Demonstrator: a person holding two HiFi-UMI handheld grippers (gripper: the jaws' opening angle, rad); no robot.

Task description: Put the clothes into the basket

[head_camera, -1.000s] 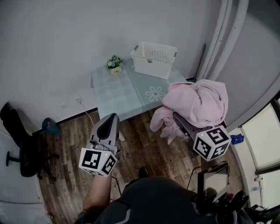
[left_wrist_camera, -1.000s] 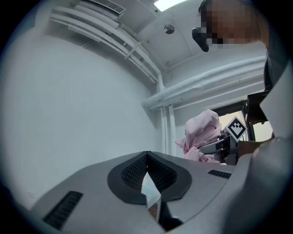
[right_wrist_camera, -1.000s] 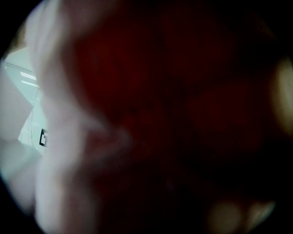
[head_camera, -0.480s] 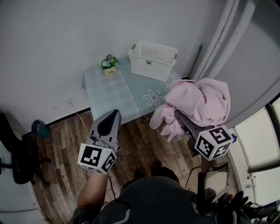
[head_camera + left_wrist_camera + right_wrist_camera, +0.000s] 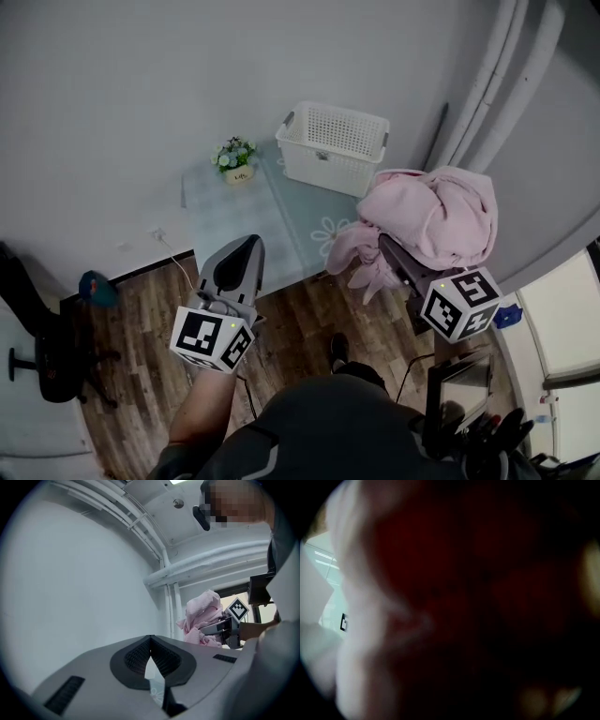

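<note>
A white mesh basket (image 5: 333,145) stands at the far right end of a low table (image 5: 253,216) with a pale flowered cloth. A bundle of pink clothes (image 5: 436,220) hangs in the air to the right of the table, near its front corner, with my right gripper (image 5: 398,262) shut on it. The cloth hides the jaws and fills the right gripper view (image 5: 370,620). My left gripper (image 5: 249,246) is shut and empty, raised over the floor in front of the table. The left gripper view shows the pink clothes (image 5: 202,616) past the shut left gripper (image 5: 151,640).
A small flowerpot (image 5: 234,157) sits on the table left of the basket. White pipes (image 5: 497,75) run down the wall at the right. A black office chair (image 5: 42,352) and a blue object (image 5: 98,289) are on the wood floor at left. A screen (image 5: 459,380) stands at lower right.
The view has shifted slightly, so the table and basket sit a little lower and to the right. Both grippers keep their pose, and the pink bundle stays held.
</note>
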